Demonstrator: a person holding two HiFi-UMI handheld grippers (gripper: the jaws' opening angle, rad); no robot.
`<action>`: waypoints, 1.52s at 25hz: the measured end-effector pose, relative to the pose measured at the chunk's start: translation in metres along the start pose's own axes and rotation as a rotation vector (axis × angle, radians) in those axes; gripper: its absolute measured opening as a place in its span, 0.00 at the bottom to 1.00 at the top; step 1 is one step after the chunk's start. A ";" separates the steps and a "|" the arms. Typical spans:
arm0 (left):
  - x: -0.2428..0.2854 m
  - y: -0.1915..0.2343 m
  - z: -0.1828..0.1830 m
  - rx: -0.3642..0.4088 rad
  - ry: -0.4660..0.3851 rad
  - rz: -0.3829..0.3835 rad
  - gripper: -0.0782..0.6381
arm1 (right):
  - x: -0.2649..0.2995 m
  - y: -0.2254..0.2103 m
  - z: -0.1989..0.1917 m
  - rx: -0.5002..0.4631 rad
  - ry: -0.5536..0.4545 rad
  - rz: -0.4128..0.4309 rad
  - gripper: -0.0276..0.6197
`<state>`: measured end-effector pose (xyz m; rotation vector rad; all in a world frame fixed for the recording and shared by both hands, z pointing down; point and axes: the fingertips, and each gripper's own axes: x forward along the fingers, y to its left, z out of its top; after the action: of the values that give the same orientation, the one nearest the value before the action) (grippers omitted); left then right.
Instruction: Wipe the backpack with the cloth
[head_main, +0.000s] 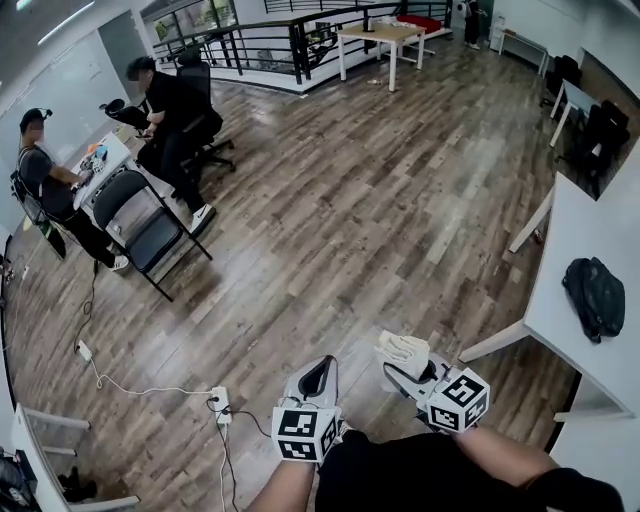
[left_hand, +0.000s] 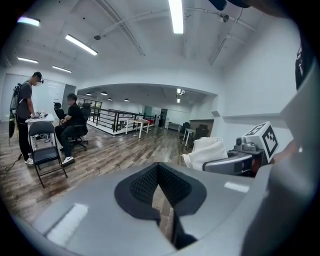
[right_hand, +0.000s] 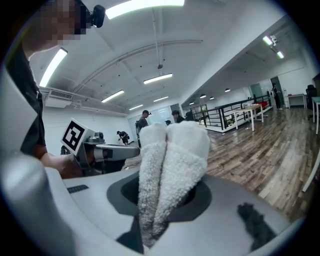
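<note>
Head view, looking steeply down on a wood floor. At lower centre, a person holds two grippers. The right gripper is clenched on a folded white terry cloth, which sticks out past its jaws. Just to its left, the left gripper has its jaws pressed together on nothing. The black backpack lies flat on a white table at the right edge, well apart from both. It looks soft and light, so it will likely dent or slide when wiped. The empty gripper could steady it by a strap or the top edge.

Rough white terry cloth, matt black fabric backpack, softly glossy wooden floor.
</note>
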<state>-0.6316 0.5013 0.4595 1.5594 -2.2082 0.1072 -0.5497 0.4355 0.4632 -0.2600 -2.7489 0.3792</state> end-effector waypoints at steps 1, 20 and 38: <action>0.004 -0.014 -0.002 -0.006 0.003 -0.005 0.12 | -0.014 -0.006 -0.002 0.003 0.000 -0.005 0.18; 0.032 -0.239 -0.046 -0.028 0.033 -0.113 0.12 | -0.230 -0.061 -0.070 0.036 -0.041 -0.107 0.18; 0.058 -0.430 -0.070 0.092 0.086 -0.308 0.12 | -0.425 -0.109 -0.125 0.122 -0.161 -0.342 0.18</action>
<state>-0.2332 0.3153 0.4672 1.8877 -1.8972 0.1809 -0.1267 0.2651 0.4724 0.2812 -2.8382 0.4889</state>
